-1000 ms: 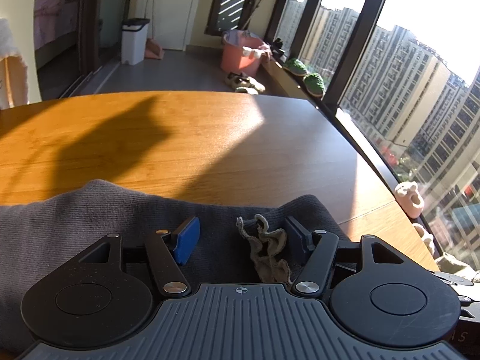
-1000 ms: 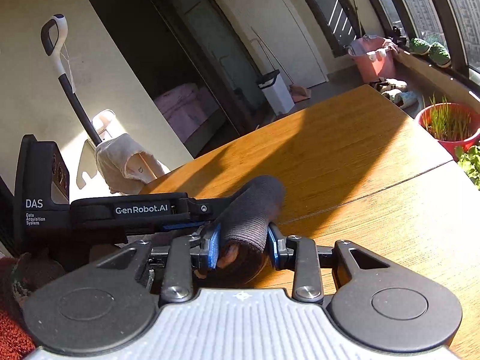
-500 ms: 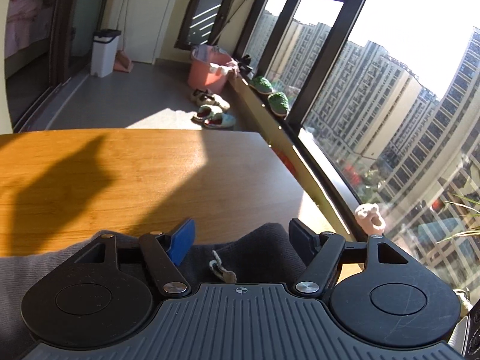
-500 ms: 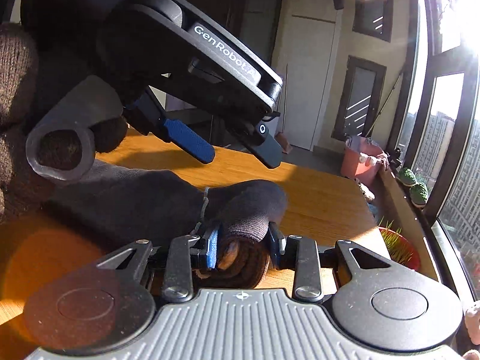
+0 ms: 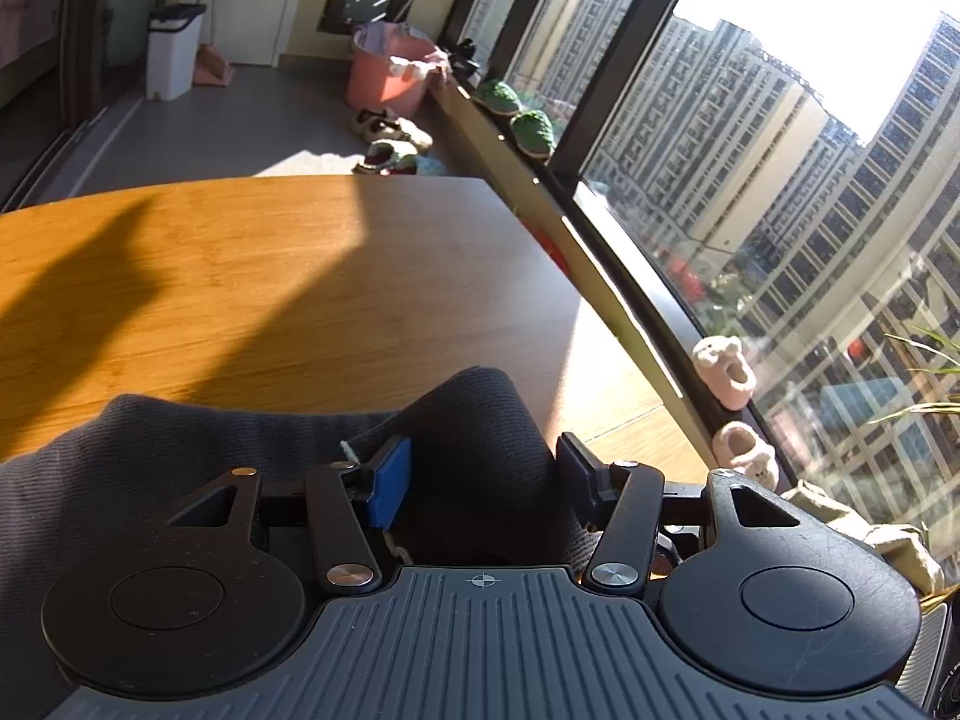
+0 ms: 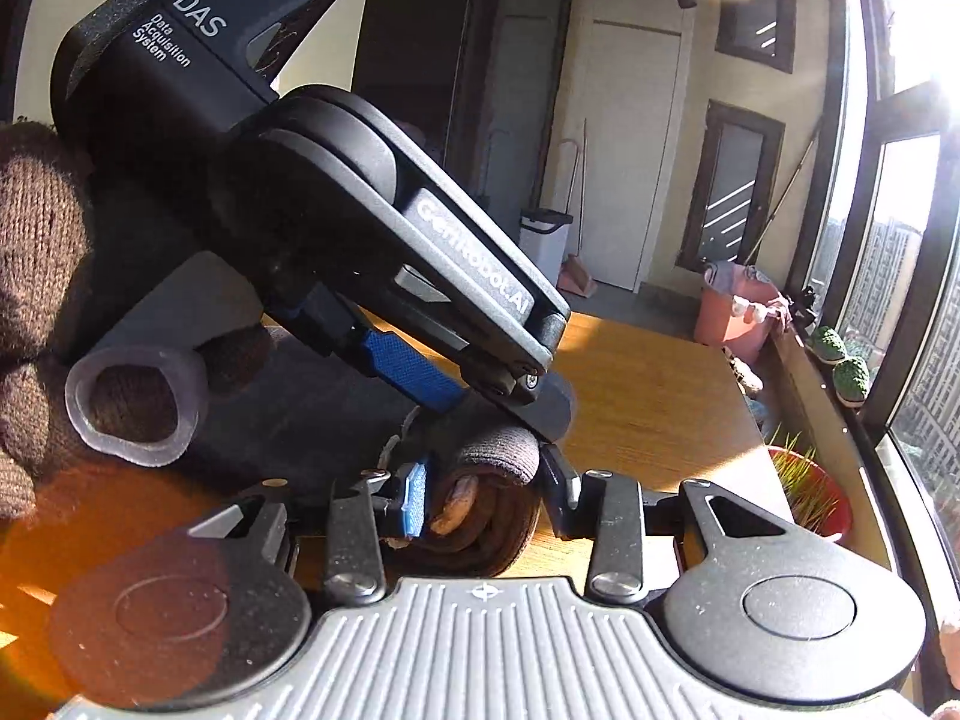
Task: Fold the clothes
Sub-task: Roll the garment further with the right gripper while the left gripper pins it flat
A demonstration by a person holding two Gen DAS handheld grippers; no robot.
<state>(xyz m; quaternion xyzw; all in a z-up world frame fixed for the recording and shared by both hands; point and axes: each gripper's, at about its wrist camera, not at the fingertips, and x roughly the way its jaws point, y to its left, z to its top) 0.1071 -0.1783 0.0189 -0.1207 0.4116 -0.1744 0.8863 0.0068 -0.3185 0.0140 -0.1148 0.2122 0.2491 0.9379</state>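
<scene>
Garment (image 5: 180,462) lies on table (image 5: 300,276), lower left of left wrist frame, a fold between left gripper (image 5: 486,468) fingers. Bin (image 5: 174,51) upper left, bucket (image 5: 390,75) top centre, behind table. Right wrist frame: rolled end between right gripper (image 6: 486,489) fingers, left gripper above it.

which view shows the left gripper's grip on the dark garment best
The left wrist view: the left gripper has the dark garment bunched between its jaws, which have just been closing. The right wrist view shows that gripper from the side, its tips down on the cloth beside the right gripper.
</scene>
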